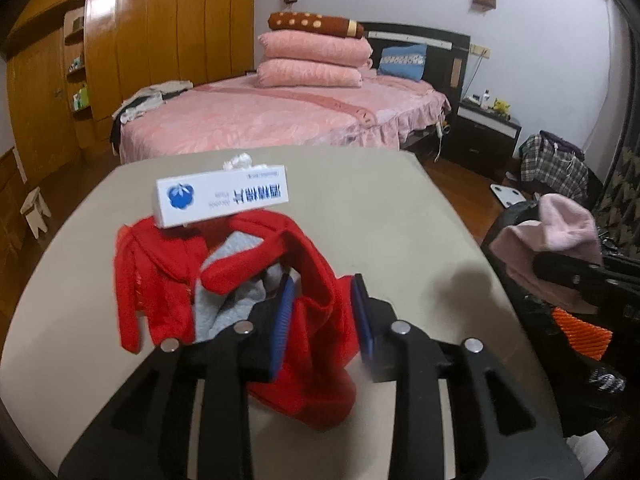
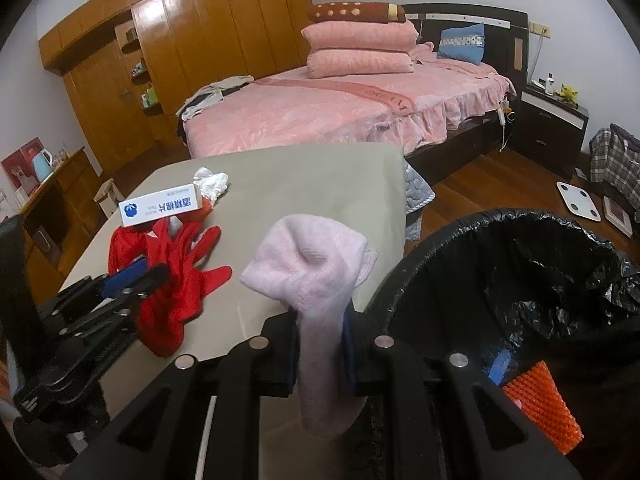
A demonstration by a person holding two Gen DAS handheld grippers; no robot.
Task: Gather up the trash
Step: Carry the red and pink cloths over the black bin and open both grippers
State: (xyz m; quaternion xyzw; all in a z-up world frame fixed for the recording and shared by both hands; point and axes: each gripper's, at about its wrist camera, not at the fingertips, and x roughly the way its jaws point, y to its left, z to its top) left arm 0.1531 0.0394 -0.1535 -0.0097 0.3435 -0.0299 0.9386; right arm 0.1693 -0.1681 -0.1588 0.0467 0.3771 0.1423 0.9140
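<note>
While the right tongs (image 2: 320,344) clamp a pink sock (image 2: 308,276) between their blue pads, the sock's bunched end stands above the table's (image 2: 320,176) edge, just beside the rim of the bin (image 2: 440,232) at 3 o'clock. That bin is lined with a black bag and holds an orange ribbed item (image 2: 540,404) near its 6 o'clock wall. The left tongs (image 1: 320,312) stand narrowly parted around a fold of the red garment (image 1: 160,276); whether the pads press on it cannot be told. A white box with blue print (image 1: 222,196) rests tilted on the garment's 12 o'clock end, with crumpled white tissue (image 2: 212,182) just beyond it. Bare table surface lies open from 12 to 3 o'clock of the garment, up to the far edge. Beyond that edge stands a pink bed (image 1: 280,112), with wooden floor (image 2: 500,176) at 2 o'clock.
</note>
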